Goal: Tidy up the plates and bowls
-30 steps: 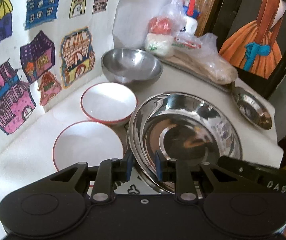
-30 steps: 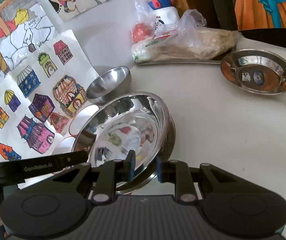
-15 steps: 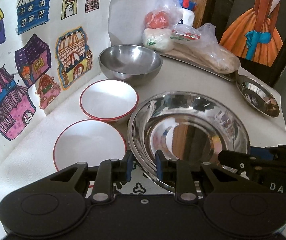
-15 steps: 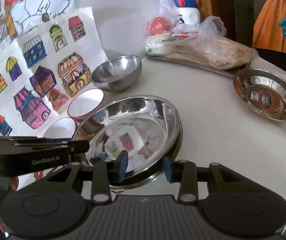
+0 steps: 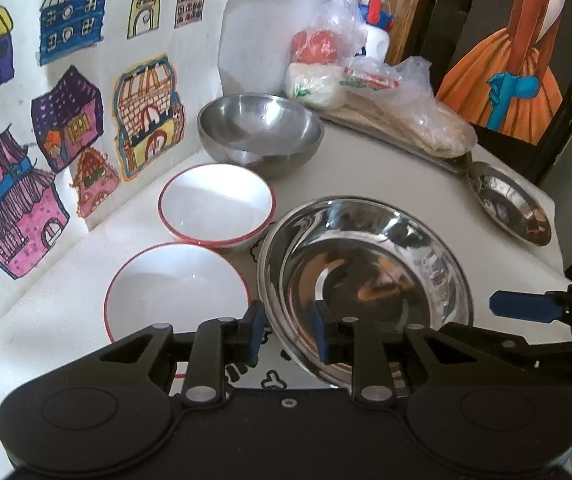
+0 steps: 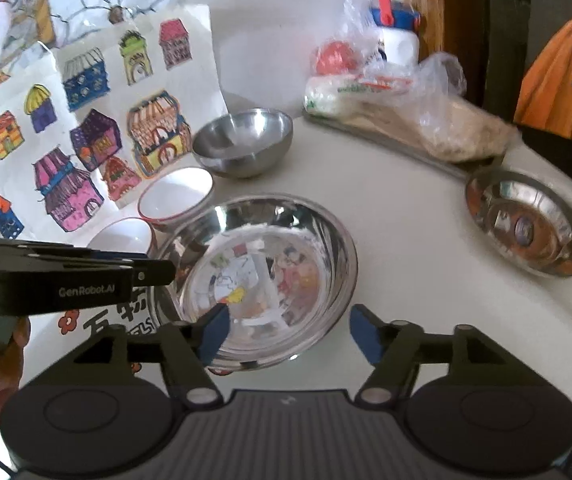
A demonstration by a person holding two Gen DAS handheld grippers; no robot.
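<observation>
Grippers first, low in both frames: our left gripper [image 5: 288,336] has its blue pads straddling the near rim of the big steel plate [image 5: 366,280], though we can't tell if they actually pinch it. Our right gripper [image 6: 286,330] is let go, jaws opening, near edge of that plate between them untouched. Further up and left we see two red-rimmed white bowls [image 5: 216,204], then a steel bowl [image 5: 260,134]. Small steel plate [image 6: 526,224] sits far right.

Right gripper [image 6: 288,330] fingers opening; left gripper [image 5: 288,330] seemingly narrow.
</observation>
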